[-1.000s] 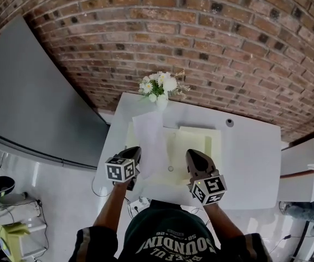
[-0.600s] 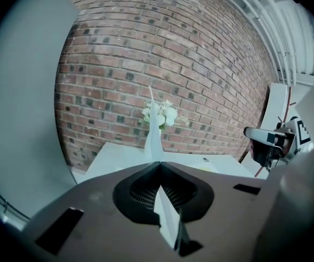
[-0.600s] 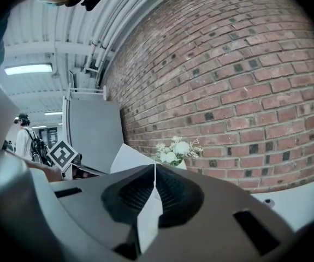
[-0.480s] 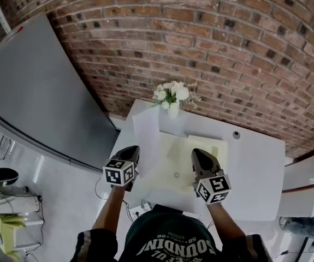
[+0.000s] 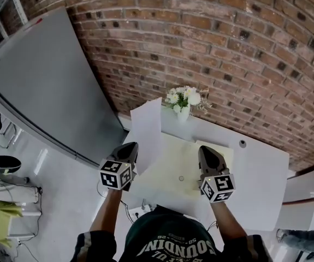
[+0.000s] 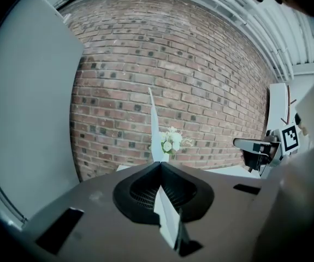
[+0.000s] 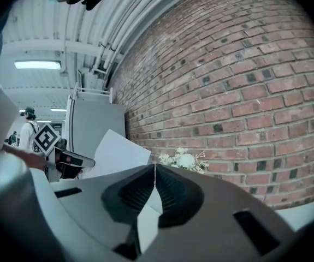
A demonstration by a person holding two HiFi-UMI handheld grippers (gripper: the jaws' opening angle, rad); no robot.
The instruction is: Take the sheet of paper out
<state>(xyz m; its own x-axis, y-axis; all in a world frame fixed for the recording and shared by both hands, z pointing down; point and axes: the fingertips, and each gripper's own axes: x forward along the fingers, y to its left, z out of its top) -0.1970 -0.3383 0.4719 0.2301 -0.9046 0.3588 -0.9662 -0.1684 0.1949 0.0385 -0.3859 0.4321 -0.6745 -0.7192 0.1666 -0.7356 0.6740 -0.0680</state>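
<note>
Brickwork point(image 5: 227, 48), rough and coursed with pale mortar, backs the scene. A smooth grey panel point(image 5: 42, 86) leans against it at left. Below stands a flat white worktop point(image 5: 260, 168).

1. Left gripper point(image 5: 130, 146): the jaws are together, clamped on the lower edge of the sheet of paper point(image 5: 147, 130). The sheet is thin, white and rectangular. It stands raised above the worktop's left edge.
2. Centre: a small white vase of flowers point(image 5: 184, 98) stands at the back edge, by the wall. In front of it lies a matte pale yellow folder point(image 5: 170, 162).
3. Right gripper point(image 5: 207, 150): the jaws are together on a thin pale leaf at the folder's right side.

View differences:
- The head view shows the full outline of the sheet and folder.
- The left gripper view shows the sheet edge-on, as a narrow white blade rising past the flowers.
- The right gripper view shows the sheet's broad face, plus a ribbed ceiling with a strip light point(image 7: 36, 64).
</note>
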